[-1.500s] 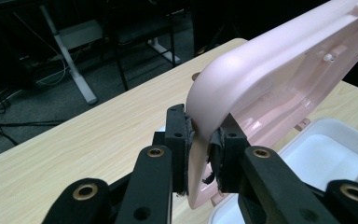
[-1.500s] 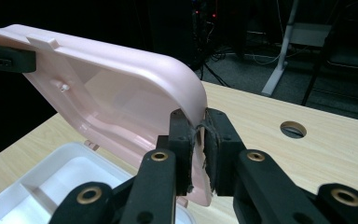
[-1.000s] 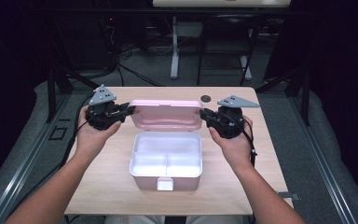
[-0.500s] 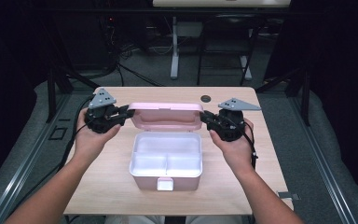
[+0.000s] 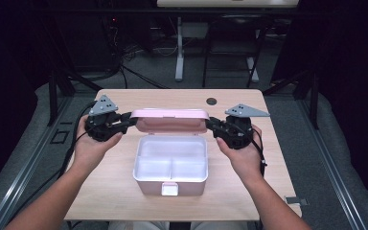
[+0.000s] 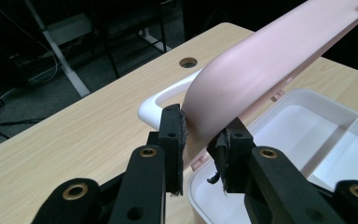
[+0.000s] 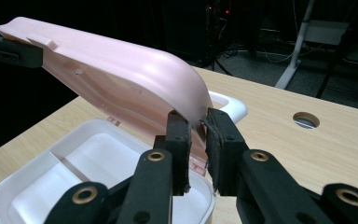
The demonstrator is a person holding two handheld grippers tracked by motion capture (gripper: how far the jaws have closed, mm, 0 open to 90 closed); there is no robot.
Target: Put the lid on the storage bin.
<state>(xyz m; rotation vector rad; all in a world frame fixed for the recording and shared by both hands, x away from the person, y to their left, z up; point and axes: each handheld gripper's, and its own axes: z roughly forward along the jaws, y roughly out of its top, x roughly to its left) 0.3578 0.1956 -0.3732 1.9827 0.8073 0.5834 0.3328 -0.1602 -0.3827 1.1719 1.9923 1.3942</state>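
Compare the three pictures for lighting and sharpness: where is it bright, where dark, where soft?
High view: the wooden table and white lunch box are evenly lit, the room behind nearly black, the whole frame slightly soft. Left gripper view: the pink lid carries a pale sheen, and the near black jaws look soft. Right gripper view: a similar sheen on the lid, with a dark background.

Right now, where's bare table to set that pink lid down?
Bare wood runs along the table's near edge left and right of the white box, and across the far side around the cable hole. The middle is crowded: both grippers pinch the lid.
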